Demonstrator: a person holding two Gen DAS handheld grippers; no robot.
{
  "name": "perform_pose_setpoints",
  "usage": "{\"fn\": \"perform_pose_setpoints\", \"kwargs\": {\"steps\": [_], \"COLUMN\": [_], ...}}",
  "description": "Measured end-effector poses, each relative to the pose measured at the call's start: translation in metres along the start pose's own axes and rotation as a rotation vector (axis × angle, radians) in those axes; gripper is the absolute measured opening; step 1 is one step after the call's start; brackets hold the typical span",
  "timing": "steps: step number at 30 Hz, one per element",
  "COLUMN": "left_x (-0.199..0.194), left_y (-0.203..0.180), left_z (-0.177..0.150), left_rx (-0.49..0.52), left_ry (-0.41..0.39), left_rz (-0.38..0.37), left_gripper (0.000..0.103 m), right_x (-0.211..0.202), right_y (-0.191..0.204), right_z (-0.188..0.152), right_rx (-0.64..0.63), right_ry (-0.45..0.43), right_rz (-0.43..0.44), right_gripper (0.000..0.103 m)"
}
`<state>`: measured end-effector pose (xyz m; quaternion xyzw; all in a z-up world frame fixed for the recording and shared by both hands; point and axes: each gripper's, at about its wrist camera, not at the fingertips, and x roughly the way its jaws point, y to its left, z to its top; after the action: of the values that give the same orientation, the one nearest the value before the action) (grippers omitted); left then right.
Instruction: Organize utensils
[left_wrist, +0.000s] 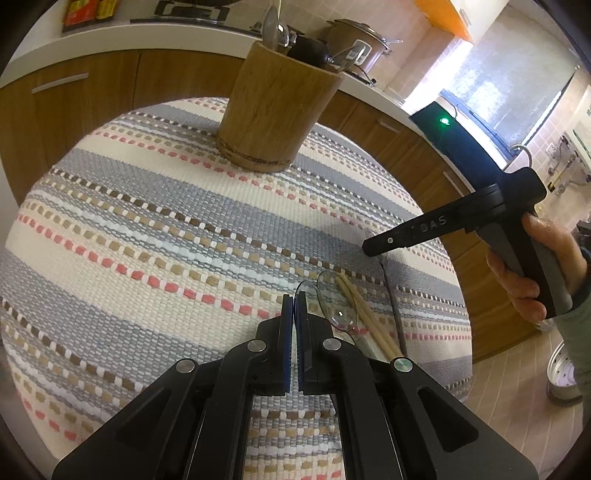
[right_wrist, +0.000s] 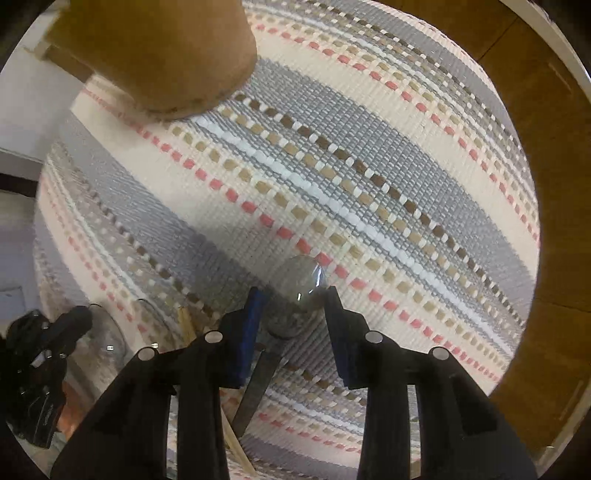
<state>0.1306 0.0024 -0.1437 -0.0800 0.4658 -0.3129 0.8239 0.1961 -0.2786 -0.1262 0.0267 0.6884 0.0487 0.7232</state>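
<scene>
A wooden utensil holder (left_wrist: 271, 107) stands at the far side of the striped cloth and holds several spoons (left_wrist: 275, 29); its base shows in the right wrist view (right_wrist: 162, 55). My left gripper (left_wrist: 294, 295) is shut and empty, low over the cloth. Clear plastic spoons (left_wrist: 340, 314) and wooden chopsticks (left_wrist: 365, 314) lie just right of it. My right gripper (right_wrist: 293, 295) is open, its fingers either side of a metal spoon (right_wrist: 301, 284) lying on the cloth. It also shows in the left wrist view (left_wrist: 373, 249), above the chopsticks.
The striped cloth (left_wrist: 147, 221) covers a round table. A wooden cabinet with white countertop (left_wrist: 74, 92) curves behind, with a pot (left_wrist: 354, 37) and stove on it. A metal container (left_wrist: 565, 380) stands on the tiled floor at right.
</scene>
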Motion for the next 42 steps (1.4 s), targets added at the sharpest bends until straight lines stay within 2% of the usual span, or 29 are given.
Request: {"fn": "perform_pose_setpoints", "kwargs": {"steps": [5, 6, 12, 13, 14, 16, 19, 24, 25, 27, 29, 33, 34, 39, 42], "left_x": [-0.016, -0.018, -0.045, -0.047, -0.052, -0.061, -0.07, -0.067, -0.066, -0.063, -0.061, -0.062, -0.062, -0.063, -0.064], "left_y": [-0.005, -0.006, -0.018, -0.022, -0.025, -0.033, -0.043, -0.047, -0.046, -0.041, -0.036, -0.028, -0.027, -0.027, -0.027], "left_z": [0.006, 0.009, 0.023, 0.024, 0.026, 0.029, 0.033, 0.038, 0.036, 0.033, 0.032, 0.029, 0.029, 0.028, 0.027], "left_rx": [0.005, 0.007, 0.031, 0.036, 0.045, 0.064, 0.086, 0.093, 0.089, 0.074, 0.064, 0.051, 0.05, 0.067, 0.074], "left_ry": [-0.045, -0.057, -0.168, -0.184, -0.208, -0.251, -0.296, -0.296, -0.292, -0.281, -0.274, -0.276, -0.275, -0.282, -0.284], "left_rz": [-0.006, -0.003, 0.024, 0.027, 0.031, 0.037, 0.053, 0.06, 0.061, 0.065, 0.059, 0.055, 0.051, 0.049, 0.039], "left_gripper": [0.0, 0.0, 0.0, 0.0, 0.0, 0.0, 0.0, 0.0, 0.0, 0.0, 0.0, 0.0, 0.0, 0.0, 0.0], "right_x": [-0.047, -0.06, -0.099, -0.1, -0.104, -0.103, -0.103, -0.082, -0.073, -0.06, -0.04, -0.003, 0.003, 0.023, 0.026], "right_y": [-0.024, -0.026, -0.011, 0.0, 0.001, 0.018, 0.017, 0.019, 0.021, 0.025, 0.035, 0.053, 0.057, 0.083, 0.085], "right_z": [-0.016, -0.022, -0.053, -0.051, -0.055, -0.053, -0.059, -0.046, -0.041, -0.031, -0.019, 0.002, 0.005, 0.021, 0.036], "right_rx": [-0.002, -0.014, -0.097, -0.102, -0.109, -0.106, -0.118, -0.131, -0.131, -0.14, -0.174, -0.177, -0.182, -0.21, -0.19], "right_ry": [-0.129, -0.182, -0.414, -0.428, -0.441, -0.479, -0.515, -0.506, -0.493, -0.461, -0.391, -0.232, -0.217, -0.139, -0.065], "right_rz": [0.04, 0.034, 0.006, 0.012, 0.027, 0.023, 0.05, 0.088, 0.085, 0.073, 0.049, -0.038, -0.05, -0.255, -0.262], "right_gripper": [0.032, 0.032, 0.032, 0.012, 0.004, 0.003, 0.003, 0.005, 0.013, 0.018, 0.024, 0.032, 0.032, 0.032, 0.032]}}
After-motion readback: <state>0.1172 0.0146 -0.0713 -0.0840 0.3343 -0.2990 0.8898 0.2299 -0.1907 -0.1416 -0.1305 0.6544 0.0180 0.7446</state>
